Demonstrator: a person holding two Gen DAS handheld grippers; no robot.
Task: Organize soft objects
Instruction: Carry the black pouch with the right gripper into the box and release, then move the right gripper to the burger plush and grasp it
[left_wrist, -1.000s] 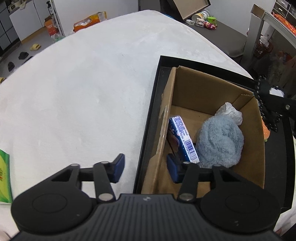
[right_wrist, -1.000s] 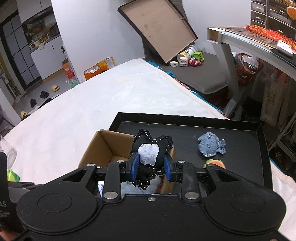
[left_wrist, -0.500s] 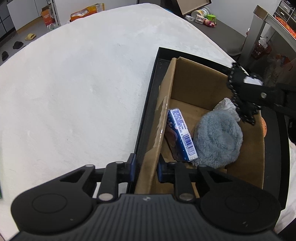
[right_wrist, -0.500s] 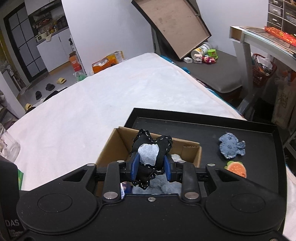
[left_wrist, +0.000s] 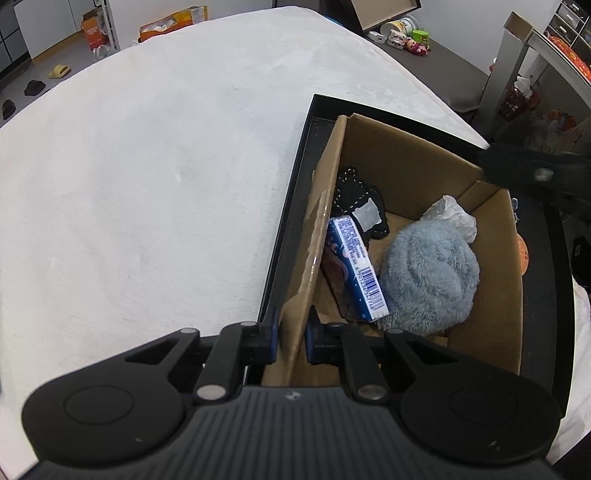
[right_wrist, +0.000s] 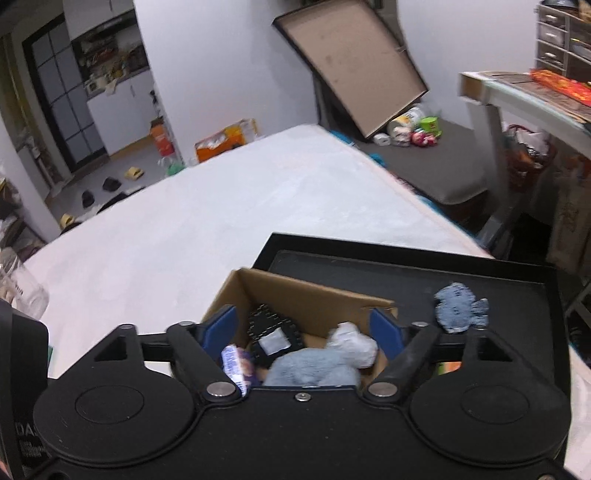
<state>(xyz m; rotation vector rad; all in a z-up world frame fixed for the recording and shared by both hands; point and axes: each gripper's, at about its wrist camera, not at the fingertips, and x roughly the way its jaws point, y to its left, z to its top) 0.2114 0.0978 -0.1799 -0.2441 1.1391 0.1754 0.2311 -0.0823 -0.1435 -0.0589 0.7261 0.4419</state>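
Note:
A cardboard box (left_wrist: 402, 166) stands in a black tray (left_wrist: 288, 206) on the white bed. My left gripper (left_wrist: 290, 332) is shut on the box's near left wall. Inside lie a fluffy blue-grey plush (left_wrist: 428, 273), a blue printed packet (left_wrist: 356, 258), a white crumpled wad (left_wrist: 452, 216) and a black stitched pouch (left_wrist: 360, 210) with a white patch. My right gripper (right_wrist: 304, 326) hangs above the box, its jaws opening wide, and the black pouch (right_wrist: 273, 334) lies loose in the box below them. A blue felt fish (right_wrist: 458, 308) rests on the tray (right_wrist: 406, 266) to the right.
An orange soft piece (left_wrist: 522, 254) lies on the tray beyond the box's right wall. A glass jar (right_wrist: 18, 291) stands at the far left of the right wrist view. A grey desk (right_wrist: 517, 92) and a leaning framed board (right_wrist: 351, 70) stand beyond the bed (left_wrist: 147, 166).
My left gripper closed onto the box's left wall. My right gripper let go of the black pouch, which dropped into the box, and its fingers spread wide.

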